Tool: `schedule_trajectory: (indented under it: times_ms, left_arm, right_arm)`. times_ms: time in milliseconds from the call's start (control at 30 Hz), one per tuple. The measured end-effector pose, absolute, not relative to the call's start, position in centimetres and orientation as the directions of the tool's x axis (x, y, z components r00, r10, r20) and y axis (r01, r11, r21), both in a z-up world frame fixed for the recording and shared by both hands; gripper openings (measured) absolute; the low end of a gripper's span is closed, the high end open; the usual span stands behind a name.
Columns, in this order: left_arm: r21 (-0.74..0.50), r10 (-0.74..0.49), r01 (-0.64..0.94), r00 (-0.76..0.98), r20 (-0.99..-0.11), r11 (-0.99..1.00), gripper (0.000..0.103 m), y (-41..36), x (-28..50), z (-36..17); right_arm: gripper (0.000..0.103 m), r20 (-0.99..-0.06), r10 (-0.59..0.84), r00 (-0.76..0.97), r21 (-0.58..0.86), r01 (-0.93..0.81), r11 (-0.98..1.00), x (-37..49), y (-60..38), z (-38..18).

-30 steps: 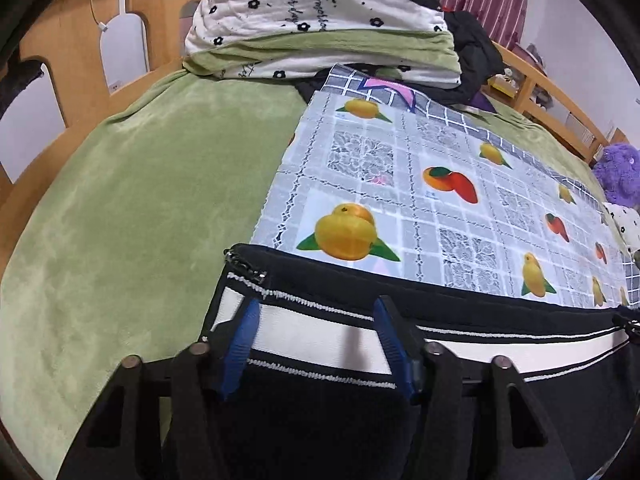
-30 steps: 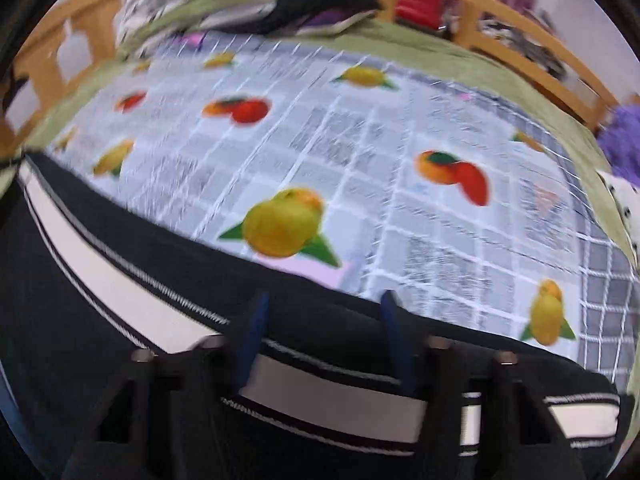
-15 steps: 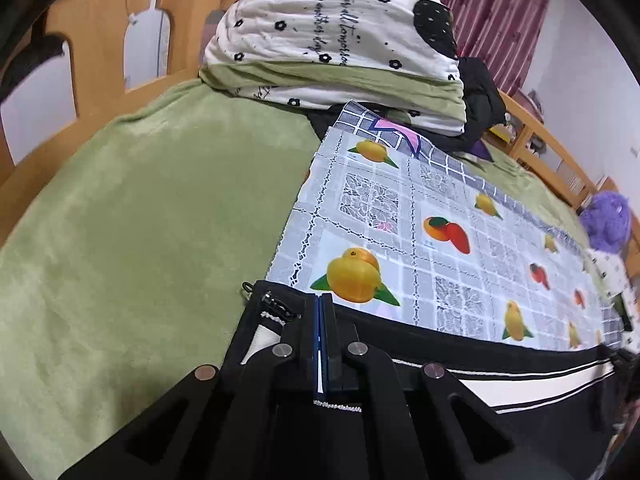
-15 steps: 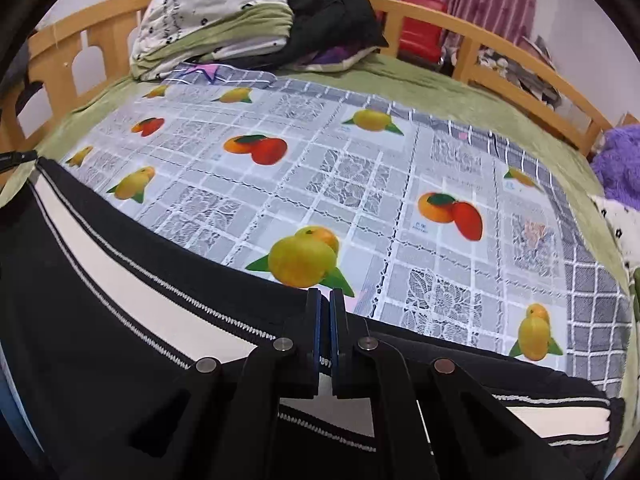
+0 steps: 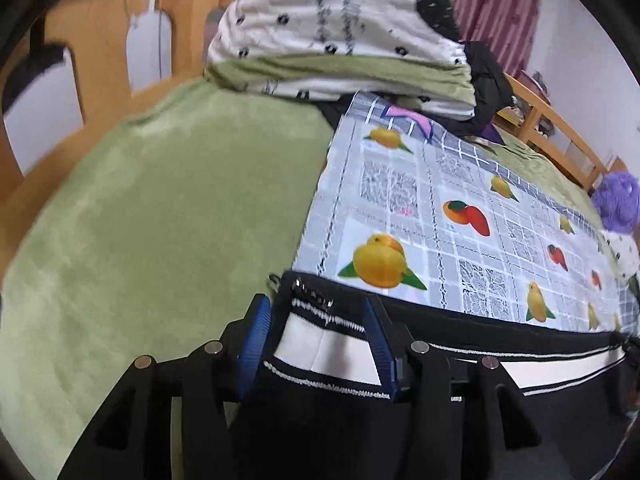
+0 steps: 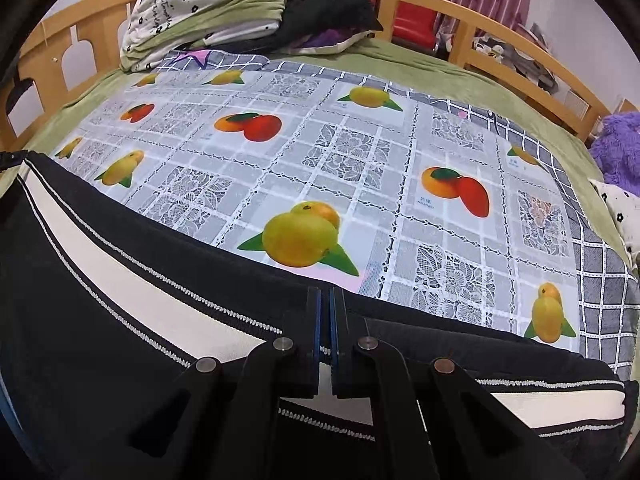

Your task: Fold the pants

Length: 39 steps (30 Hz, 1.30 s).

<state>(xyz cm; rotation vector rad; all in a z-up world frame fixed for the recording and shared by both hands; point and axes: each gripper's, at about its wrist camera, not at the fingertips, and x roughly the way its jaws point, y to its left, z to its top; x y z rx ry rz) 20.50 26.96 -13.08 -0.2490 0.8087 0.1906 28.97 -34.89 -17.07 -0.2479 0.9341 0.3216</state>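
- Left wrist view: the left gripper (image 5: 318, 334) has its jaws spread wide, one blue-padded finger on either side of the corner of the black pants (image 5: 320, 420); the cloth lies between the pads without being pinched.
- The pants' white stripe (image 5: 328, 354) runs across between the fingers and on toward the right edge of the view.
- The pants lie at the near edge of the fruit-print cloth (image 5: 460, 216), which is spread over the green blanket (image 5: 160, 220) on the bed.
- A folded quilt (image 5: 340, 32) is stacked at the far end, by the wooden headboard (image 5: 92, 40).
- Right wrist view: the right gripper (image 6: 325, 324) has its jaws pressed nearly together, clamped on the upper edge of the pants (image 6: 100, 280).
- Here the pants cover the near edge of the fruit-print cloth (image 6: 340, 140), the white stripe (image 6: 132, 276) slanting from the left edge down to the gripper.
- A purple plush (image 6: 620, 144) sits at the right edge of the bed, beside the wooden rail (image 6: 520, 64).
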Motion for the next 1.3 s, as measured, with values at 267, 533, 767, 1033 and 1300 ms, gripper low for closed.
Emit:
schedule_trajectory:
  times_ms: [267,533,767,1033,1300]
  left_arm:
    - [-0.185,0.035,-0.289,0.615,-0.787,0.939,0.047,28.1,22.1,-15.3]
    - [-0.288,-0.012,-0.265,0.716,-0.698,0.92,0.015,29.0,21.2,-13.2]
    - [-0.207,0.055,-0.329,0.637,-0.769,0.921,0.02,28.2,23.7,-16.3]
    - [-0.04,0.157,-0.284,0.636,-0.755,0.958,0.059,24.5,20.8,-12.5]
    - [-0.092,-0.012,-0.098,0.619,-0.786,0.991,0.062,16.0,24.2,-14.9]
  right_arm:
    - [0.004,-0.819,0.151,0.554,-0.064,-0.35,0.935,28.9,-34.9,-17.3]
    - [0.004,-0.765,0.207,0.61,-0.006,-0.328,0.945,28.6,-35.8,-14.6]
    - [0.003,-0.825,0.129,0.55,-0.042,-0.288,0.957,31.4,-34.6,-18.7]
    - [0.02,-0.738,0.102,0.667,-0.016,-0.169,0.986,28.0,-37.8,-14.6]
    - [0.025,-0.817,-0.117,0.564,-0.131,0.016,0.991,29.0,-45.2,-18.5]
